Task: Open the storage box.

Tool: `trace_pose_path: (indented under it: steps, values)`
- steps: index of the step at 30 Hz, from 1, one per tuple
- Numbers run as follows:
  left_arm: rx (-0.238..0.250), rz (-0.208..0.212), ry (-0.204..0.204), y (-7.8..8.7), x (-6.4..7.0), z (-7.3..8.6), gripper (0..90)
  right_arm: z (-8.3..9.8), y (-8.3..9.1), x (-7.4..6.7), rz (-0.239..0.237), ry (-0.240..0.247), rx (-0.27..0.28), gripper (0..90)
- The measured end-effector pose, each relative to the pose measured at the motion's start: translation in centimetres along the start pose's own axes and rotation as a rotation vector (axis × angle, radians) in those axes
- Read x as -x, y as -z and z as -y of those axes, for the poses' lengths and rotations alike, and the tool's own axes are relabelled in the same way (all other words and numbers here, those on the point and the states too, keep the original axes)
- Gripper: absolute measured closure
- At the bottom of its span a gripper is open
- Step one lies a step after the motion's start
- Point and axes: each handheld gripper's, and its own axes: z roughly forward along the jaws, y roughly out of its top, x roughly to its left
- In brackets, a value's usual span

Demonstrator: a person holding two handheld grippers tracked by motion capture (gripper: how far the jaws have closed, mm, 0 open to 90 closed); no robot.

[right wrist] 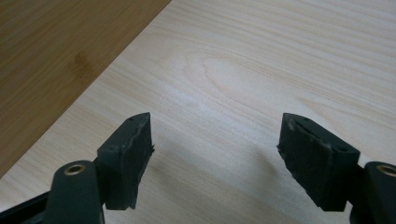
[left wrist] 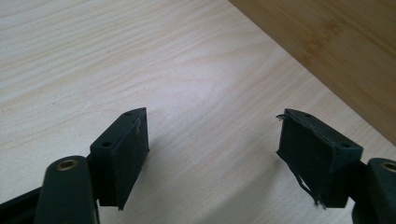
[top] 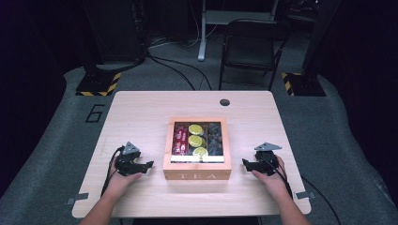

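- Here, the biggest thing before me is the pale wooden table (top: 141, 112), with its light grain running under both of my tools.
- Next comes the wooden tea box (top: 197, 171), sitting at the middle of the table between my two hands, lettered TEA on its near wall and showing three compartments.
- Inside it, red packets (top: 180, 139) fill the left compartment, yellow-green round ones (top: 196, 139) the middle, and dark packets (top: 215, 138) the right; I cannot read any labels.
- My left gripper (top: 149, 165) rests low on the table just left of the box, its tips pointing toward the box wall, which shows as a darker wood slab (left wrist: 336, 51) in the left gripper view; its jaws stand apart with bare tabletop between them.
- My right gripper (top: 245, 162) sits just right of the box, tips aimed at that side, near but not touching; its jaws are likewise parted and hold nothing.
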Motion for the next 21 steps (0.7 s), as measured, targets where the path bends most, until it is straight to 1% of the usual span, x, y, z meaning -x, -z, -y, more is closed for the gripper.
trace_pose_path:
  steps: [2, 3, 4, 5, 6, 7, 8, 9, 10, 12, 16, 17, 18, 19, 20, 21]
  values:
    - [0.005, -0.002, 0.0, 0.2, 0.1, -0.2, 26.4, 0.0, 0.1, 0.1, -0.005, 0.007, 0.007, 26.1]
    - [0.007, 0.003, 0.003, 0.4, 0.2, -0.3, 27.0, -0.1, 0.2, -0.1, -0.007, -0.013, 0.004, 26.3]
    - [0.019, 0.004, 0.006, 0.5, 0.2, -0.4, 27.5, -0.1, 0.3, 0.0, -0.007, 0.02, -0.004, 26.6]
    - [0.027, 0.004, 0.013, 0.7, 0.3, -0.5, 28.2, -0.2, 0.4, -0.2, -0.004, 0.006, 0.002, 26.8]
    - [0.03, 0.006, 0.019, 0.8, 0.5, -0.5, 28.6, -0.2, 0.5, -0.2, -0.007, 0.015, 0.002, 26.9]
    - [0.03, 0.006, 0.019, 0.8, 0.5, -0.5, 29.1, -0.3, 0.6, -0.4, -0.009, 0.011, 0.004, 27.1]
    - [0.032, 0.011, 0.002, 1.1, 0.7, -0.7, 29.6, -0.3, 0.7, -0.4, -0.011, 0.022, 0.009, 27.4]
    - [0.032, 0.012, -0.001, 1.1, 0.9, -0.8, 30.2, -0.4, 0.8, -0.6, -0.003, 0.025, 0.008, 27.6]
    - [0.032, 0.014, -0.008, 1.2, 1.0, -0.8, 30.4, -0.4, 0.9, -0.6, -0.011, 0.038, 0.012, 27.7]
    - [0.027, 0.015, -0.007, 1.2, 1.2, -0.9, 31.2, -0.6, 1.1, -1.0, -0.012, 0.035, 0.022, 28.0]
    - [0.008, 0.031, -0.002, 1.4, 1.5, -1.1, 32.2, -0.8, 1.6, -1.6, -0.029, 0.064, 0.039, 29.0]
    - [0.007, 0.03, -0.011, 1.4, 1.5, -1.1, 32.2, -0.9, 1.8, -1.8, -0.033, 0.064, 0.042, 29.8]
    - [0.014, 0.031, -0.003, 1.5, 1.6, -1.1, 32.2, -0.9, 1.9, -2.0, -0.044, 0.07, 0.044, 30.5]
    - [0.014, 0.031, -0.003, 1.5, 1.6, -1.1, 32.2, -0.9, 1.9, -2.0, -0.044, 0.07, 0.044, 30.5]
    - [0.02, 0.031, -0.008, 1.6, 1.7, -1.1, 32.2, -1.0, 2.0, -2.4, -0.059, 0.075, 0.057, 32.4]
    - [0.029, 0.026, -0.004, 1.7, 1.8, -1.1, 32.1, -1.0, 2.1, -2.4, -0.072, 0.089, 0.053, 32.7]
